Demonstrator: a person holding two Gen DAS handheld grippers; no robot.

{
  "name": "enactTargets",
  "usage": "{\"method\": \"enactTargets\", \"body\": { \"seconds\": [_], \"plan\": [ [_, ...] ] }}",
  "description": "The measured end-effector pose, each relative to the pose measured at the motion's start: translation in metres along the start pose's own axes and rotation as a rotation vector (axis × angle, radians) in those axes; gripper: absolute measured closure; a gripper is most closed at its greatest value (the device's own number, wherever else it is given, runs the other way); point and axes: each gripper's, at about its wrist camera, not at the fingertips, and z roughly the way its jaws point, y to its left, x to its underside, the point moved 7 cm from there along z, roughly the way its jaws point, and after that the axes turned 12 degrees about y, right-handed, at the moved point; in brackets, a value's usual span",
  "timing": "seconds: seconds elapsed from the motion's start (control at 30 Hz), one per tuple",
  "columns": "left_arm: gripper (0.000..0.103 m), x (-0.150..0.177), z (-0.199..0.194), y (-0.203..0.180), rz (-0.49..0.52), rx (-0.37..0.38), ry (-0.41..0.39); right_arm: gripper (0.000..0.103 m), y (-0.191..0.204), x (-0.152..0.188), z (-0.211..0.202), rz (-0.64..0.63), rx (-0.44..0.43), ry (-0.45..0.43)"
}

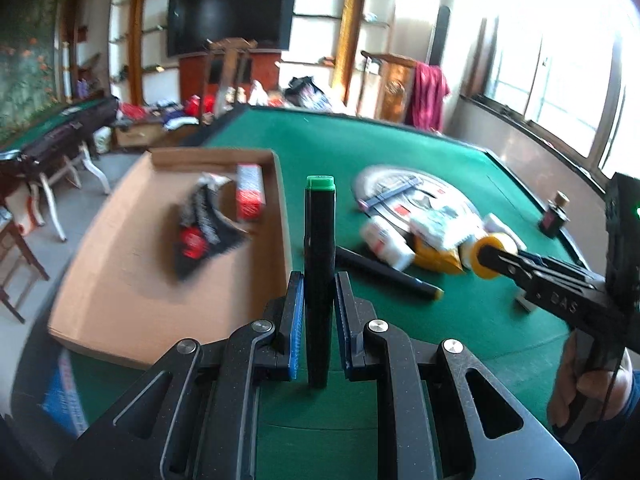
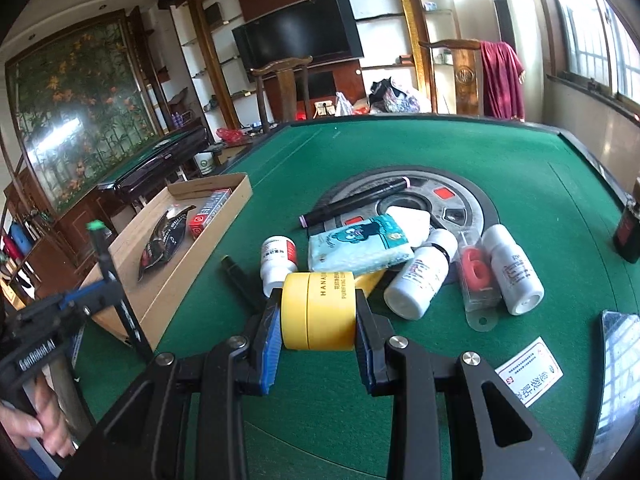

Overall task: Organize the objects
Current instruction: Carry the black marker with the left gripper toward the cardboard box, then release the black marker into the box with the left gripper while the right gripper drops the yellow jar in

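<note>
Above the green worktop [image 2: 500, 152]: left gripper [image 1: 319, 300] fingers clamp a green-capped marker [image 1: 319, 280]; right gripper [image 2: 316, 334] fingers clamp a yellow jar [image 2: 319, 310].

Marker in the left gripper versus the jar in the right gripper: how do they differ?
The marker is black, long and slim with a green cap; the jar is yellow, short and round. The marker stands on end; the jar lies on its side. Both are clamped, marker in left gripper, jar in right gripper.

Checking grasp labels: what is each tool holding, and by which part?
Left tool grips the black marker near its lower end, green cap up. Right tool clamps the yellow jar across its flat ends.
</note>
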Motion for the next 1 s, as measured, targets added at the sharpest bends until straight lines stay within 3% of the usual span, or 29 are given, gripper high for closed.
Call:
{"method": "enactTargets", "body": {
  "seconds": [0.2, 0.3, 0.57, 0.73, 1.0],
  "plan": [
    [0.088, -0.003, -0.015, 0.023, -0.036, 0.0, -0.04, 0.071, 0.018, 0.002, -0.008, -0.027, -0.025, -0.036],
    [0.088, -0.004, -0.024, 0.031, -0.058, 0.037, -0.061, 0.071, 0.032, 0.006, -0.013, -0.039, -0.038, -0.053],
    [0.088, -0.003, -0.043, 0.038, -0.055, 0.099, -0.1, 0.071, 0.065, 0.011, -0.01, -0.063, -0.086, -0.045],
    [0.089, -0.01, -0.059, 0.062, -0.093, 0.108, -0.12, 0.071, 0.084, 0.008, -0.01, -0.087, -0.098, -0.032],
    [0.089, -0.02, -0.04, 0.123, -0.222, 0.095, -0.068, 0.071, 0.109, -0.006, 0.001, -0.106, -0.151, 0.02]
  ]
}}
